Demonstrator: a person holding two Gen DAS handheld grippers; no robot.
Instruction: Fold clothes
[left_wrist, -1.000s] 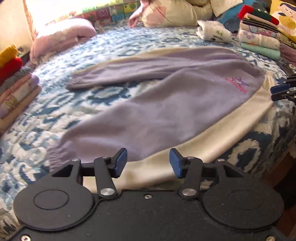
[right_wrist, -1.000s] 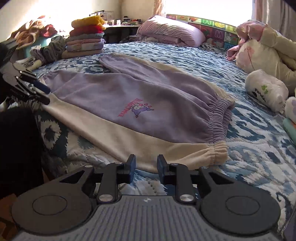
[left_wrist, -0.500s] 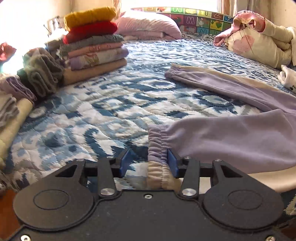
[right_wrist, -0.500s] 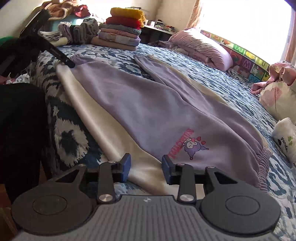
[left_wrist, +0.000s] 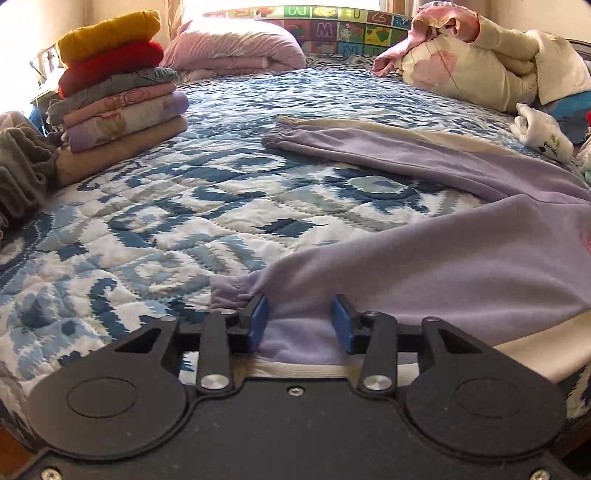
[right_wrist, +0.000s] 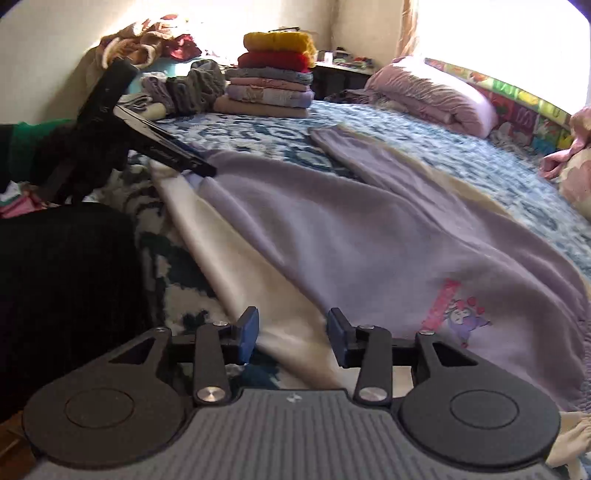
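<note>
Purple sweatpants with cream side stripes (left_wrist: 461, 266) lie spread flat on the blue-and-white quilt (left_wrist: 166, 221); they also show in the right wrist view (right_wrist: 351, 229), with a cartoon print near the waist. My left gripper (left_wrist: 300, 319) is open, its blue pads astride the near leg's cuff (left_wrist: 236, 291). My right gripper (right_wrist: 291, 332) is open, over the cream side stripe (right_wrist: 251, 280) near the waist end. The left gripper also shows in the right wrist view (right_wrist: 192, 162) at the cuff.
A stack of folded clothes (left_wrist: 118, 96) stands at the bed's far left corner, also in the right wrist view (right_wrist: 273, 81). A pink pillow (left_wrist: 236, 48), crumpled bedding (left_wrist: 480, 70) and a small white rolled item (left_wrist: 543, 136) lie at the back.
My left gripper has swung from the pants' middle to the near leg cuff and pushed forward around it. My right gripper has moved along the waist edge and its jaws have opened wider.
</note>
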